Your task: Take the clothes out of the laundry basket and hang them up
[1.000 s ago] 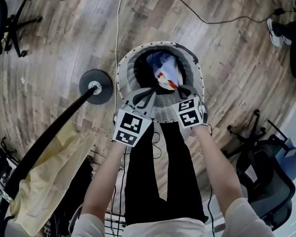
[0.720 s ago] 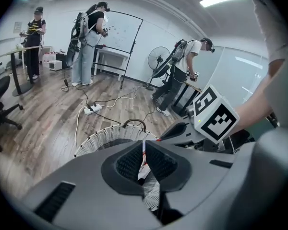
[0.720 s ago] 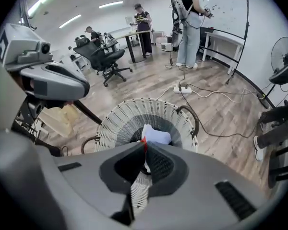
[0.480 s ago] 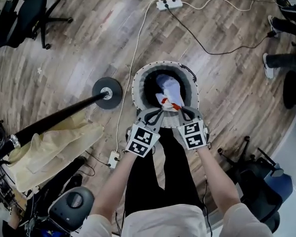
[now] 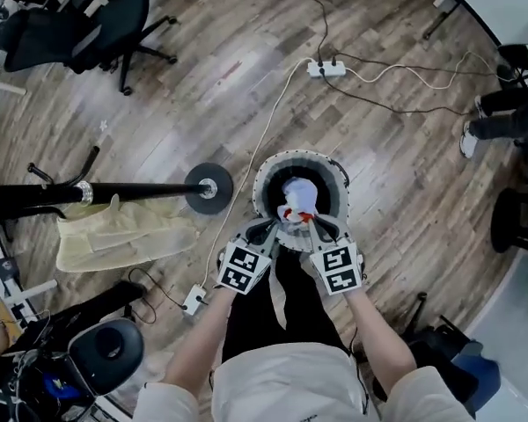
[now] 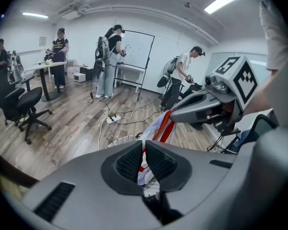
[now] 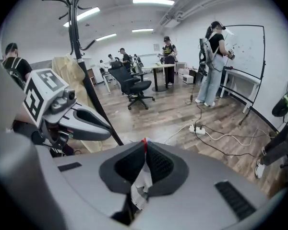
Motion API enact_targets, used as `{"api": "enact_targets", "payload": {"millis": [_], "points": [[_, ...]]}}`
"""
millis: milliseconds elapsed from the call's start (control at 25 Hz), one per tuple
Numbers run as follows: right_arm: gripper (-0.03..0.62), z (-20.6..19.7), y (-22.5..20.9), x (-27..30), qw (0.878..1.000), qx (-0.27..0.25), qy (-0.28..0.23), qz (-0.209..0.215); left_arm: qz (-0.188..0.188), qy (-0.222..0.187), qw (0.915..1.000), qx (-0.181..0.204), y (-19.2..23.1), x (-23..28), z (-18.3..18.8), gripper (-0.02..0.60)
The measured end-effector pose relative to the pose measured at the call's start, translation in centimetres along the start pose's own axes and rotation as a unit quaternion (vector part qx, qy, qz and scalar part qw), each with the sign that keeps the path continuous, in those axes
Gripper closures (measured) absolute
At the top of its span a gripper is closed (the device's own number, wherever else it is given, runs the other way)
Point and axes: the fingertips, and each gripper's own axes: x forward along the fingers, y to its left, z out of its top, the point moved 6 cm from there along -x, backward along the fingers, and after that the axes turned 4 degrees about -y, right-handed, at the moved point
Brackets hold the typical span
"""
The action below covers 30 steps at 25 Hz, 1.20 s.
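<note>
An office-like lab: whiteboard [image 6: 138, 56], swivel chairs [image 7: 134, 87] (desks [image 6: 50, 65] too).

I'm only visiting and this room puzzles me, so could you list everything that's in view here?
laundry basket: one, white and grey, on the floor at the person's feet
garment: one, white with red trim, over the basket
coat stand: one, black, left of the basket
beige cloth: one, hanging on the coat stand
office chair: one, black, far left
power strips: two, white, on the floor
whiteboard: one, white, by the far wall
other people: several, across the room
left gripper: one, grey, shut on the garment
right gripper: one, grey, shut on the garment
</note>
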Motion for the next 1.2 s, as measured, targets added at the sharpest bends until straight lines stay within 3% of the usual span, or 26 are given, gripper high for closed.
{"api": "enact_targets", "payload": {"millis": [240, 480, 760, 1000, 1120, 1200], "points": [[0.579, 7.7, 2.2, -5.1, 0.995, -0.044, -0.087, 0.025, 0.05, -0.025, 0.9984, -0.011, -0.4, -3.9, 0.9, 0.549], [0.579, 14.4, 3.9, -10.5, 0.98, -0.089, -0.173, 0.048, 0.099, -0.08, 0.9908, -0.046, -0.5, -7.6, 3.3, 0.549], [0.579, 20.2, 6.4, -14.2, 0.957, -0.139, -0.239, 0.085, 0.126, -0.126, 0.9835, -0.033, -0.9, -10.2, 6.7, 0.548], [0.579, 23.6, 8.8, -15.8, 0.936, -0.18, -0.28, 0.117, 0.15, -0.187, 0.9705, -0.023, -1.0, -14.1, 9.8, 0.545], [0.579, 24.7, 9.8, -16.5, 0.93, -0.191, -0.287, 0.127, 0.157, -0.208, 0.9655, -0.012, -1.4, -15.8, 11.4, 0.53], [0.579, 25.6, 11.0, -17.0, 0.922, -0.199, -0.3, 0.14, 0.16, -0.216, 0.9631, -0.007, -1.4, -16.7, 11.9, 0.488]]}}
